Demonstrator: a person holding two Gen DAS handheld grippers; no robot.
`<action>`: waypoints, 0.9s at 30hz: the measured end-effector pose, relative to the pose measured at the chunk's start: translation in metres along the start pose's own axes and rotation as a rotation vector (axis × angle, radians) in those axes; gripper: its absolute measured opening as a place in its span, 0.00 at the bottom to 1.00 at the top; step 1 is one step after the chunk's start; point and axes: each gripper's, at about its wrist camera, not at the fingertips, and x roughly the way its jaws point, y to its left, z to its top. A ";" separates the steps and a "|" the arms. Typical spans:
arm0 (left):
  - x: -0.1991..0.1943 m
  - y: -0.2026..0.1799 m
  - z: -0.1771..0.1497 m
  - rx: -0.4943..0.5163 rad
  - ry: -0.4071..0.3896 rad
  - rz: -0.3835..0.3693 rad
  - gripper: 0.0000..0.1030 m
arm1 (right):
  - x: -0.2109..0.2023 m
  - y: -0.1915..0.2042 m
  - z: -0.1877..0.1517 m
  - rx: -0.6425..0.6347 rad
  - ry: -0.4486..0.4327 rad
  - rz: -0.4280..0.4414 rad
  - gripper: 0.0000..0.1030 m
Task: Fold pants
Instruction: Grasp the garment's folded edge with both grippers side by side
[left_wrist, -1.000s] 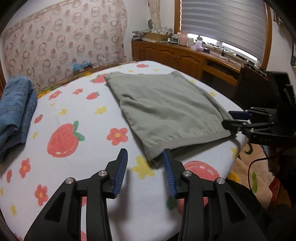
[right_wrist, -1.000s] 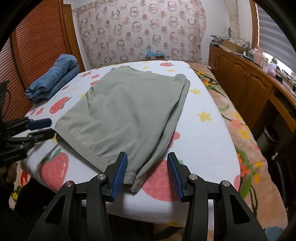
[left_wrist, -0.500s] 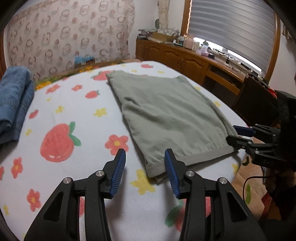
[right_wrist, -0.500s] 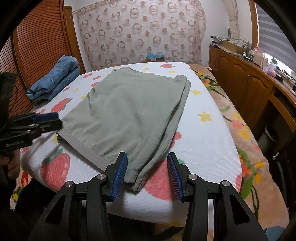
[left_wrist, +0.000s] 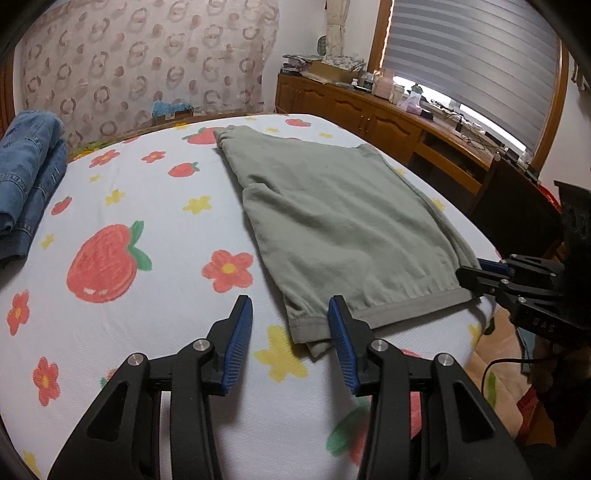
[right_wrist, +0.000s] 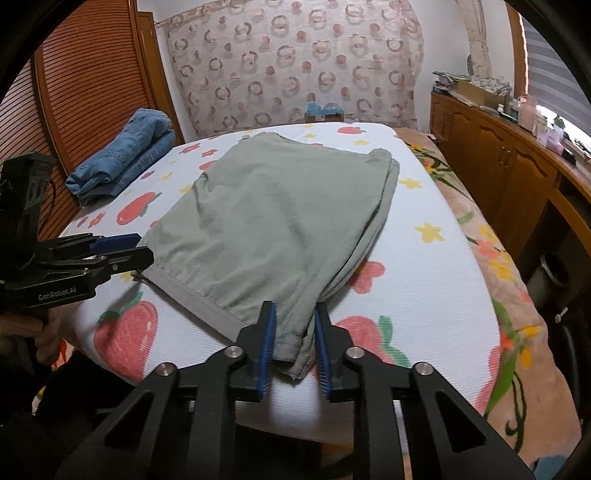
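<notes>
We see the green pants (right_wrist: 269, 221) lying folded flat at the centre of the bed (right_wrist: 424, 280). Lower centre, our right hand-held gripper (right_wrist: 291, 332) has its pads narrowed around the near waistband corner, whether pinching we cannot tell. Our left hand-held gripper (left_wrist: 290, 325) sits spread beside the other corner. Folded jeans (left_wrist: 26, 177) at far left.

left gripper (left_wrist: 290, 330) jaws apart, right gripper (right_wrist: 294, 334) jaws narrowed

- Sage-green pants (left_wrist: 340, 225) are showing a grey waistband.
- White bedsheet (left_wrist: 147, 192) is showing red strawberries, flowers, yellow stars.
- Blue denim jeans (left_wrist: 26, 177), upper left.
</notes>
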 end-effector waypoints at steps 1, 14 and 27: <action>0.000 0.000 -0.001 -0.002 -0.001 -0.007 0.42 | 0.000 0.000 0.000 0.002 0.000 0.004 0.16; -0.004 -0.009 -0.002 -0.010 -0.010 -0.067 0.12 | 0.002 0.001 -0.003 0.029 -0.018 0.034 0.08; -0.011 -0.009 -0.001 -0.020 -0.012 -0.094 0.09 | -0.001 0.005 -0.001 0.027 -0.051 0.035 0.07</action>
